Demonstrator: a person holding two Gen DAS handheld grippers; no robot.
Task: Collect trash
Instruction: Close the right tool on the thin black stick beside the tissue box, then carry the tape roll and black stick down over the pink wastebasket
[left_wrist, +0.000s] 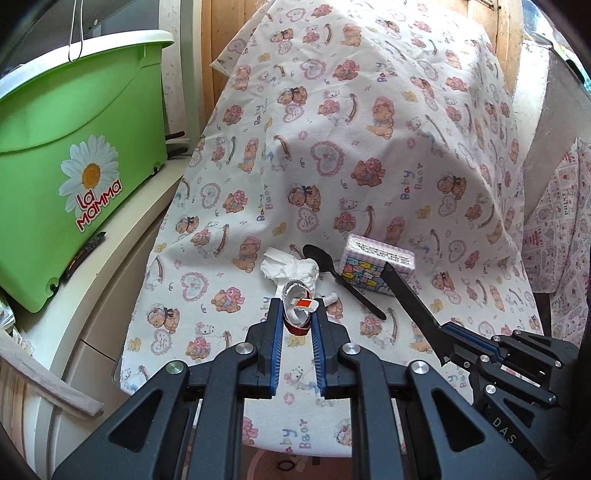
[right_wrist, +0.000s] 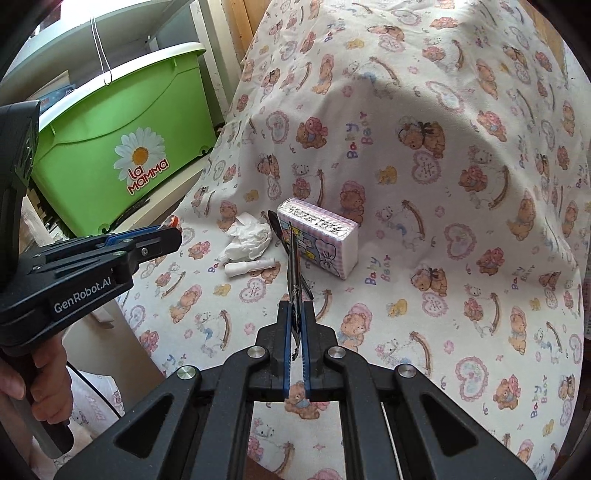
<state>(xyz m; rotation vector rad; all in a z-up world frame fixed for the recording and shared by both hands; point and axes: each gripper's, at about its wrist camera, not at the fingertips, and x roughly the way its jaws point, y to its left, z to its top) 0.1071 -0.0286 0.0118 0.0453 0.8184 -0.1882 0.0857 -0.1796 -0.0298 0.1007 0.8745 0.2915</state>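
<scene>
My left gripper (left_wrist: 297, 314) is shut on a crumpled red, white and silver wrapper (left_wrist: 298, 308), held just above the teddy-bear cloth (left_wrist: 369, 147). My right gripper (right_wrist: 295, 314) is shut on a flat black strip of wrapper (right_wrist: 293, 269); it also shows in the left wrist view (left_wrist: 410, 295) at the right. On the cloth lie a crumpled white tissue (right_wrist: 249, 240), a small white plastic tube (right_wrist: 249, 266), a black plastic spoon (left_wrist: 340, 278) and a pink patterned tissue pack (right_wrist: 319, 236). The left gripper shows in the right wrist view (right_wrist: 162, 236) at the left.
A green "La Mamma" bin (left_wrist: 74, 166) with a white lid stands on a white cabinet (left_wrist: 122, 229) at the left. A wooden wall stands behind the cloth. A person's hand (right_wrist: 40, 387) holds the left gripper's handle.
</scene>
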